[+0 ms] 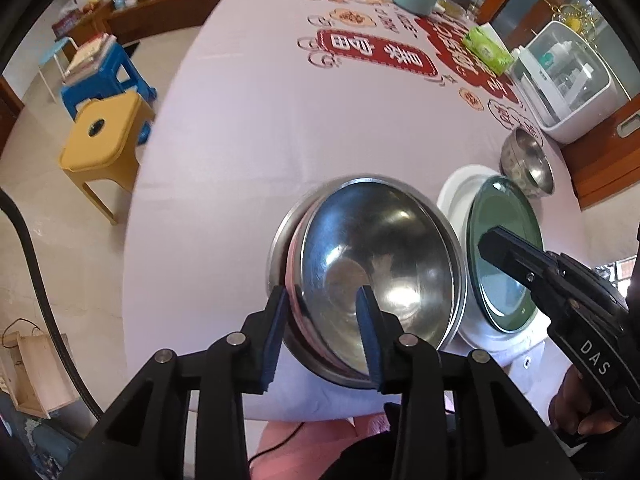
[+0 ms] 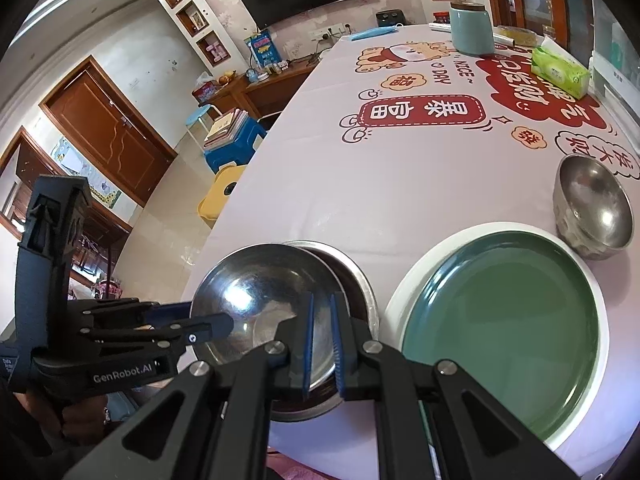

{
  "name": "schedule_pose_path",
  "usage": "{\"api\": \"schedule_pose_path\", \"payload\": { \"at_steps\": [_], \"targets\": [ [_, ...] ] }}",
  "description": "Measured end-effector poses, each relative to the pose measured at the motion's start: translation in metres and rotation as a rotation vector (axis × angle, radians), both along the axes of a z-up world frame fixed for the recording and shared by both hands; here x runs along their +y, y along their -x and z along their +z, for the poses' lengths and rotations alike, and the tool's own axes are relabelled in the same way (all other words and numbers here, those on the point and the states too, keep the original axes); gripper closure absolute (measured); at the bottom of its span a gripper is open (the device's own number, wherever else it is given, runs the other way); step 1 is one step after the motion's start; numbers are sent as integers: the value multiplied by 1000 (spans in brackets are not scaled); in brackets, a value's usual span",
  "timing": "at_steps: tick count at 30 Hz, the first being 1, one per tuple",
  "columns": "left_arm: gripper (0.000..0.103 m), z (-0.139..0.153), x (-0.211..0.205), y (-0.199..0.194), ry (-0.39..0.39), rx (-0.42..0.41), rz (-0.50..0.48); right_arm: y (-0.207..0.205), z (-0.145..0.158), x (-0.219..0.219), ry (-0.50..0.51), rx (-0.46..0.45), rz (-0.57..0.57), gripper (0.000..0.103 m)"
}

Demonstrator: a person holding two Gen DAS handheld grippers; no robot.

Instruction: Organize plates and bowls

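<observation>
At the near edge of a table (image 2: 400, 184) draped in a printed cloth, two steel bowls sit nested, the upper bowl (image 1: 384, 256) tilted inside the lower bowl (image 1: 280, 240). The left gripper (image 1: 322, 336) straddles the upper bowl's near rim, its blue pads spread, one inside the bowl and one outside; neither pad visibly presses the metal. The right gripper (image 2: 322, 344) hangs over the same nested pair, its fingers drawn nearly together on nothing. Just right of the nested bowls, a green plate (image 2: 512, 328) lies on a white plate (image 2: 404, 292). Beyond those plates, a smaller steel bowl (image 2: 596, 208) stands upright on the cloth. Far behind, a pale teal canister (image 2: 470, 28) and a green tissue pack (image 2: 560, 70) occupy the table's far end.
</observation>
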State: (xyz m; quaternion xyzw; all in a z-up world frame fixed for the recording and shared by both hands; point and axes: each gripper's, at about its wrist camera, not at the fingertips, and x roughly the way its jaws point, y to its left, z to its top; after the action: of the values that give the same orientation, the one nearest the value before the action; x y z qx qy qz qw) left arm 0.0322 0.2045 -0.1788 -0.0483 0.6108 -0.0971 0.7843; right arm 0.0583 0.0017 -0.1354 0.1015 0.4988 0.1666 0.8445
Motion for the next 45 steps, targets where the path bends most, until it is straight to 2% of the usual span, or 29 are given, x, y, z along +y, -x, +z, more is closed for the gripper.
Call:
{"api": "schedule_pose_path", "payload": {
  "at_steps": [5, 9, 19, 29, 38, 40, 45],
  "targets": [
    [67, 11, 0, 0, -4, -53, 15, 1, 2, -3, 2, -3, 5, 94],
    [57, 24, -8, 3, 0, -117, 1, 2, 5, -9, 5, -8, 4, 94],
    [53, 56, -45, 12, 25, -264, -16, 6, 13, -39, 21, -16, -10, 94],
    [53, 69, -95, 12, 62, -312, -50, 5, 22, -86, 50, -25, -39, 94],
    [46, 77, -144, 8, 81, -343, -63, -2, 29, -130, 81, -30, -49, 94],
    [46, 78, -155, 7, 80, -350, -63, -4, 30, -141, 87, -34, -52, 90],
    [43, 79, -177, 3, 86, -366, -53, -9, 34, -162, 108, -44, -36, 71]
  ]
}}
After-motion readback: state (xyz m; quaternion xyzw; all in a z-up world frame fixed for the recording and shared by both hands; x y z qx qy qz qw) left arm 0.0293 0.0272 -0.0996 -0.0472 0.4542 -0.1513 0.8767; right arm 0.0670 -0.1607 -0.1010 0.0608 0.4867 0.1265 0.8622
